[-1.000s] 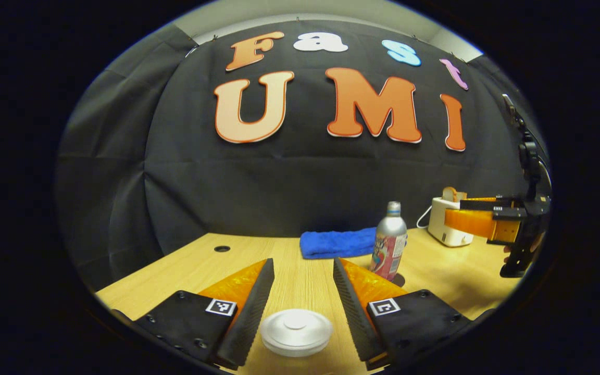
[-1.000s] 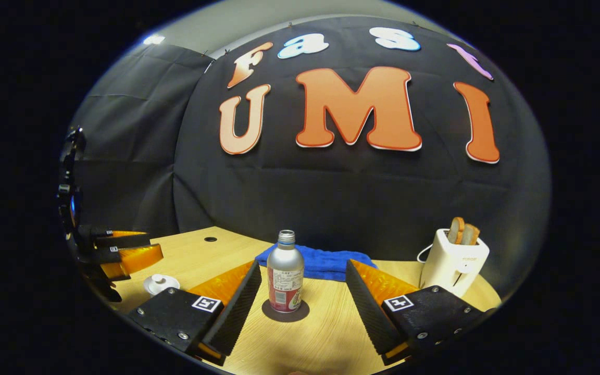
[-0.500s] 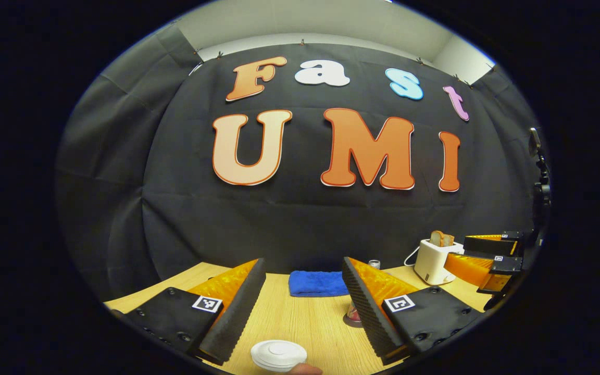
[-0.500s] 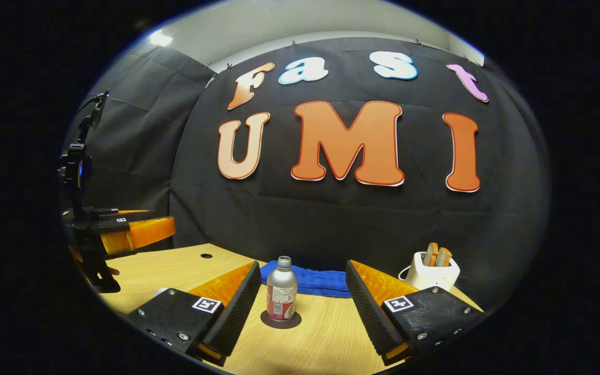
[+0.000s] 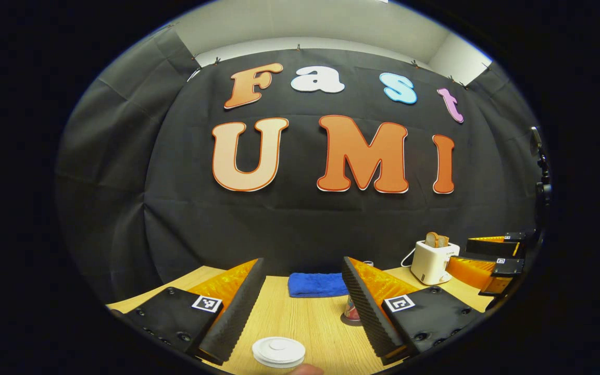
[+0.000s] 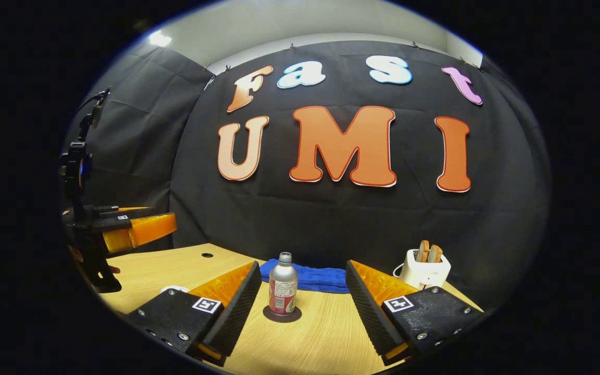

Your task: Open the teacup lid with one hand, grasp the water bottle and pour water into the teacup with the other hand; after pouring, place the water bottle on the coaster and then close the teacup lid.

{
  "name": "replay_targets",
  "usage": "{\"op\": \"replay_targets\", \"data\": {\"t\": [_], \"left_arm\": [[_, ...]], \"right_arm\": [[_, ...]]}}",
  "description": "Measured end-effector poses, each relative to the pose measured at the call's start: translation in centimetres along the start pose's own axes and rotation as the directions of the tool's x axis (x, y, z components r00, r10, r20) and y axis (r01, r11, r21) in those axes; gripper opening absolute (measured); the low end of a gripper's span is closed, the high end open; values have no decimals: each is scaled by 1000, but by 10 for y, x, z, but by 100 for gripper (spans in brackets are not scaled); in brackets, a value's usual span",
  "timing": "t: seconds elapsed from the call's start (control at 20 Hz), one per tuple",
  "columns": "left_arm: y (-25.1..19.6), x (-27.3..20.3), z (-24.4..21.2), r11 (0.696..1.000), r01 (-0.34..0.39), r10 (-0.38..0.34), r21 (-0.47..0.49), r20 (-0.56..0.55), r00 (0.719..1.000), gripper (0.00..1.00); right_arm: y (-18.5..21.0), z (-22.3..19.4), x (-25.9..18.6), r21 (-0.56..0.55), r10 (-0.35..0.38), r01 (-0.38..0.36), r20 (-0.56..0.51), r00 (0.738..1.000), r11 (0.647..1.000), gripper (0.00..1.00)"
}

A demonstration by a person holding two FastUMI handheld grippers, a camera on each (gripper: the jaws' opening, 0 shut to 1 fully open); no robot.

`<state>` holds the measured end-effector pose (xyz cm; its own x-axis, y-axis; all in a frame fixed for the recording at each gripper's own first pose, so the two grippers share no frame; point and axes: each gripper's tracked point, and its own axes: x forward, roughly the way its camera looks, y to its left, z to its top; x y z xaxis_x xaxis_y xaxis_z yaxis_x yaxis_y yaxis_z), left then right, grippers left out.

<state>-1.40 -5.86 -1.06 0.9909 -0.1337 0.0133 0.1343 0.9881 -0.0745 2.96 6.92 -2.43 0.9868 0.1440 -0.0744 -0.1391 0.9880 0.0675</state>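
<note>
Reading the left gripper view from left to right, I see my left gripper (image 5: pixel 300 307) released, jaws wide apart and holding nothing. The lid (image 5: pixel 278 351) sits on the teacup just below and between the fingers, at the near edge of the table (image 5: pixel 300 323), with no finger touching it. The lid looks closed. Right of it, the bottle (image 5: pixel 353 311) is mostly hidden behind my right-hand finger, and farther right lie the toaster (image 5: pixel 434 255) and the other gripper, well apart.

In the right gripper view, my right gripper (image 6: pixel 300 302) is likewise released and empty. The bottle (image 6: pixel 283 284) stands upright on the coaster (image 6: pixel 282 314), its long axis vertical, straight ahead between the fingers but farther out than the tips. The towel (image 6: pixel 310 277) lies behind it; the toaster (image 6: pixel 425 266) stands far right.

I judge the pour done and the bottle set down. Whether any step remains I cannot tell. If the lid needs attention, the left gripper is the nearer one: the lid lies directly beneath its open jaws, so a short descent would reach it. Risk: knocking the cup while lowering.
</note>
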Motion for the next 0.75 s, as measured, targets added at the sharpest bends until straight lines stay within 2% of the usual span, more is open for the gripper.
{"op": "replay_targets", "data": {"t": [0.45,0.5,0.65,0.7,0.75], "left_arm": [[3,-8,7,1000,-8,8,11,33,999,98],[4,-8,7,1000,-10,10,10,34,999,97],[6,-6,11,999,-15,14,35,33,999,98],[7,-4,13,999,-17,16,45,34,999,94],[5,-2,12,999,-17,15,46,31,999,100]], "right_arm": [[3,8,-8,-4,-4,4,18,1000,1000,98],[4,8,-8,-3,-1,1,20,1000,1000,100],[3,13,-6,-8,3,-3,27,1000,1000,98],[2,15,-5,-15,3,-3,24,1000,1000,98],[1,17,-5,-25,3,-2,19,1000,1000,97]]}}
